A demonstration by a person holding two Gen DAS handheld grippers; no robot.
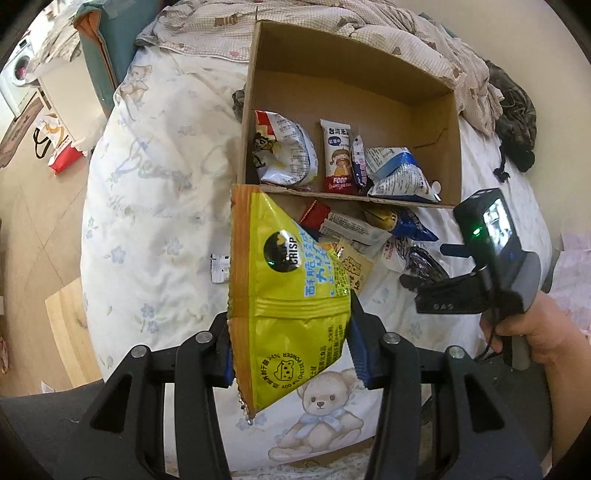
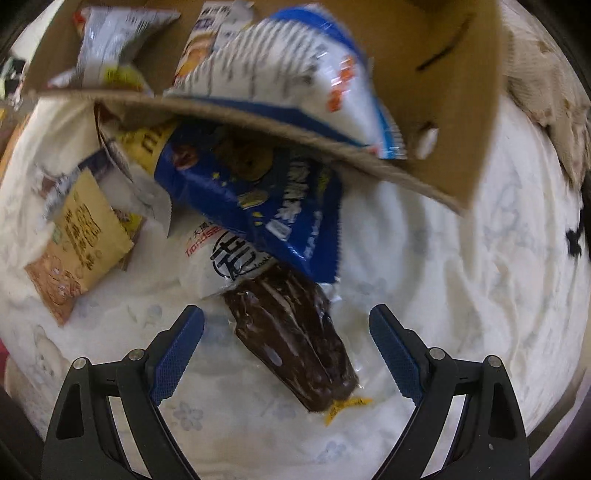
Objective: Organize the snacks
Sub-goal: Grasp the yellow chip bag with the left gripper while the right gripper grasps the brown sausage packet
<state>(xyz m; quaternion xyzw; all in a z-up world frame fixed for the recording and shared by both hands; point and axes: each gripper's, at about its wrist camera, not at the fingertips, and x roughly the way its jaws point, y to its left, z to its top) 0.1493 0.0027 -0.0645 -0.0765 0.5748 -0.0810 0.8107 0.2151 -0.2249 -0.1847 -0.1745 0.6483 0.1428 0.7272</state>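
My left gripper [image 1: 291,350] is shut on a yellow crisp bag [image 1: 284,295], held up above the bed in front of the cardboard box [image 1: 452,147]. Several snack packets [image 1: 284,151] lie inside the box, and more are piled on the bed by its near wall. In the left wrist view my right gripper [image 1: 424,284] hangs over that pile, held by a hand [image 1: 532,332]. In the right wrist view my right gripper [image 2: 286,332] stands open, pointing down, with a dark brown snack pack [image 2: 295,339] lying on the sheet between its fingers, untouched. A blue packet [image 2: 255,199] lies just beyond it.
A tan packet [image 2: 77,236] and a white packet [image 2: 218,258] lie left of the brown pack. The box's near wall [image 2: 369,162] leans over the pile. A crumpled blanket [image 1: 424,33] and dark cloth [image 1: 517,118] lie behind the box. A small sachet [image 1: 219,267] rests on the white sheet [image 1: 155,206].
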